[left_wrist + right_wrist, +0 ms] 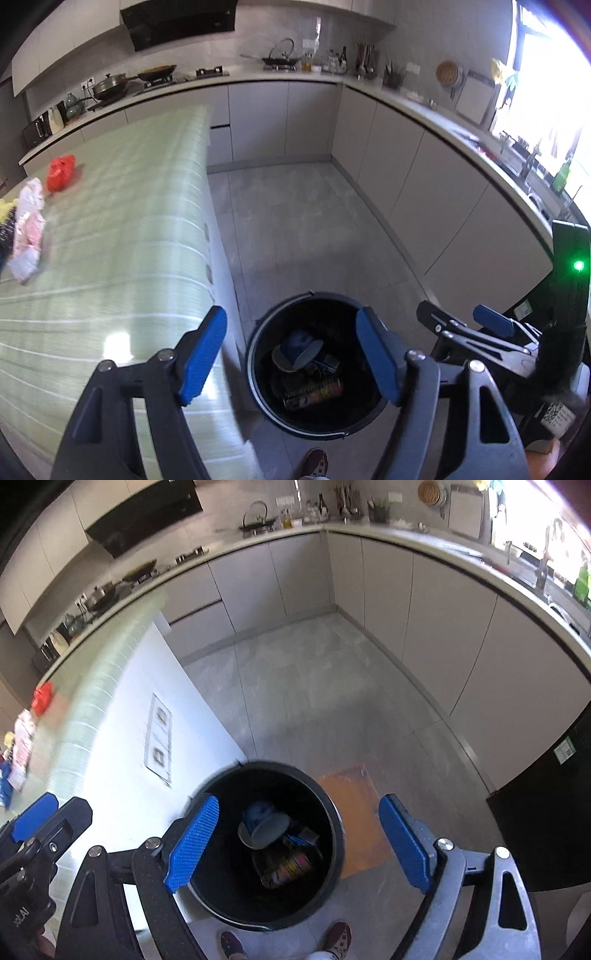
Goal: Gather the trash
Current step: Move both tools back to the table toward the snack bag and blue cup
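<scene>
- Trash still on the green striped table (122,229) lies at its far left edge in the left wrist view: a red crumpled bag (61,172), and nearer the camera a pile of pink and white wrappers (27,229), with something yellow and something dark beside it, too blurred and cropped to name.
- Left gripper (291,360) hangs above the table's edge and the bin, its blue-padded jaws standing well apart with nothing between them; one blue pad sits over the tablecloth, the other over the bin's right rim.
- Black round trash bin (255,373) stands on the grey tiled floor just beside the table's end, and inside it lie a blue and grey cup (301,350) on its side and, nearer the camera, a printed can (314,393) among dark scraps.
- Right gripper (297,843) hangs over the same bin, jaws spread wide and empty, the cup (264,825) and can (290,866) showing down between them.
- Orange mat (354,812) lies flat on the floor, touching or tucked under the bin's right side.
- A person's two shoes (284,941) stand on the floor just beneath the bin, at the bottom of the right wrist view.
- Grey kitchen cabinets (406,158) run along the back and right under a pale worktop, well apart from the bin.
</scene>
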Demonstrator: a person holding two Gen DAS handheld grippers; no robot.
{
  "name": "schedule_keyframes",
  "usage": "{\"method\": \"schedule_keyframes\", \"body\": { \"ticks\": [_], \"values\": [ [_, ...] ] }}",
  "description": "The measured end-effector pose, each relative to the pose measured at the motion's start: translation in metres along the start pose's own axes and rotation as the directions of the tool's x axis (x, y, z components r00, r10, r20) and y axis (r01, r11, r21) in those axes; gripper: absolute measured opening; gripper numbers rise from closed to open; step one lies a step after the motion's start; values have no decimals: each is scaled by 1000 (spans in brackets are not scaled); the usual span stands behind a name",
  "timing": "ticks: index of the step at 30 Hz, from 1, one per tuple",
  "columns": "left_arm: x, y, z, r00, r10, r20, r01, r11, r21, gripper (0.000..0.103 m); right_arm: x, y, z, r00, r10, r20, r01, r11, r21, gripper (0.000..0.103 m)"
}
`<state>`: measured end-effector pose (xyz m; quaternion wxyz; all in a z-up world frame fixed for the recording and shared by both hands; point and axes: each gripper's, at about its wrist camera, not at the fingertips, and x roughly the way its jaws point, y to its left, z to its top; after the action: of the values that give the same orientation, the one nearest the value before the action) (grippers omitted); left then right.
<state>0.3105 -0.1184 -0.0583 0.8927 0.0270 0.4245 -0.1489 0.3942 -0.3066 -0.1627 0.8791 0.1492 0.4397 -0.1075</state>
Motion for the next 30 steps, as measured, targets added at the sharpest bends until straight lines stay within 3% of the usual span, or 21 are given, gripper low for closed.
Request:
{"method": "schedule_keyframes", "body": {
  "ticks": [8, 11, 23, 30],
  "values": [
    [-39, 80, 10, 999, 25, 38, -23, 998, -57, 74, -58, 77, 9, 992, 76, 98, -75, 997, -13, 90],
    [-50, 118, 7, 998, 47, 43, -44, 996, -83, 74, -69, 125, 5, 988, 107, 111, -103, 994, -37, 90],
    [-85, 287, -9, 981, 183, 60, -170, 970, -171, 78, -77, 306, -43, 977, 187, 105, -172, 976, -131, 90],
    [-90, 347, -8, 970, 240, 50, -220, 943, -251, 78, -76, 376, -46, 967, 241, 79, -219, 951, -216, 90]
  ]
}}
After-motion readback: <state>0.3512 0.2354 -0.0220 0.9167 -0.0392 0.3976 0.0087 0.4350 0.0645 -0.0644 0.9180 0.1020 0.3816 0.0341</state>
